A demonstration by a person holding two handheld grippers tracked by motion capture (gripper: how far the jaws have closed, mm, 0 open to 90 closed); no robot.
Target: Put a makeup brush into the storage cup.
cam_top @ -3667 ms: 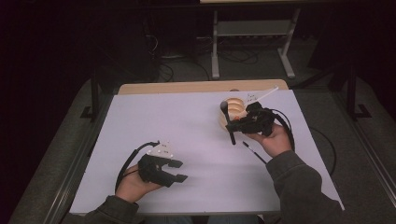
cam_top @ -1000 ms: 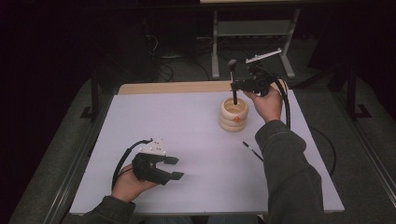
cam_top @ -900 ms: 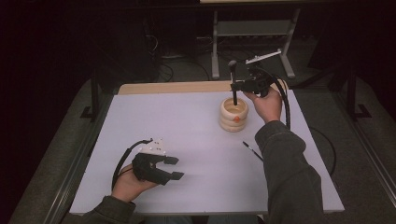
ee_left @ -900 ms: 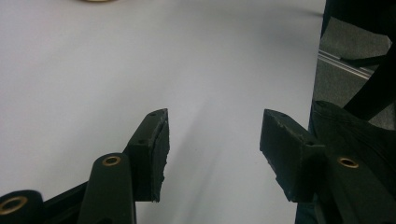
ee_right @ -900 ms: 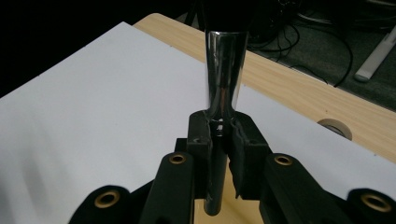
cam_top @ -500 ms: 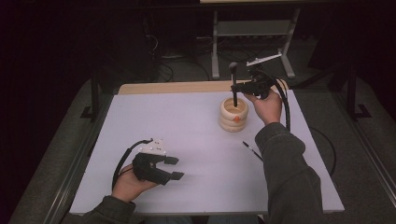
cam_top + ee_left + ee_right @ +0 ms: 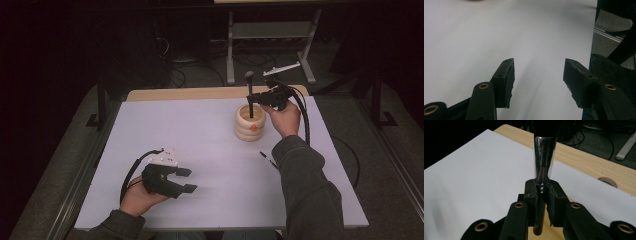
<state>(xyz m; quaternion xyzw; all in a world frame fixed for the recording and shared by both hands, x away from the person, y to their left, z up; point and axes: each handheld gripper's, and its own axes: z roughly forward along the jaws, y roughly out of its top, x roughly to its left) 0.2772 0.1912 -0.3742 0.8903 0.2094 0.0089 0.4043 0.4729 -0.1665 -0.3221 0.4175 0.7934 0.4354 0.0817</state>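
Resting at about 7 o'clock on the white table sheet (image 7: 210, 140) in the high view, left gripper (image 7: 181, 180), held in a hand, with its 2 jaws apart and nothing between them; in the left gripper view, same gripper (image 7: 537, 75) showing bare white sheet in the gap between its 2 black pads. Trailing from it toward 9 o'clock, a black cable looping over the sheet. Standing at about 1 o'clock on the sheet, a pale ribbed round holder (image 7: 249, 122), upright, with a small orange spot on its near side. Rising out of the holder's mouth, 1 dark slender tool (image 7: 250, 95), near upright, round knob at its top, lower end inside the holder; anything else within the holder cannot be told. Just beside the holder at its 3 o'clock, right gripper (image 7: 256, 98), held level in the right hand and clamped on the tool's shaft above the holder's rim. In the right gripper view, right gripper (image 7: 541, 195) with pads pressed tight on the tool (image 7: 545, 157), a shiny tapered metal section widening above the pads.
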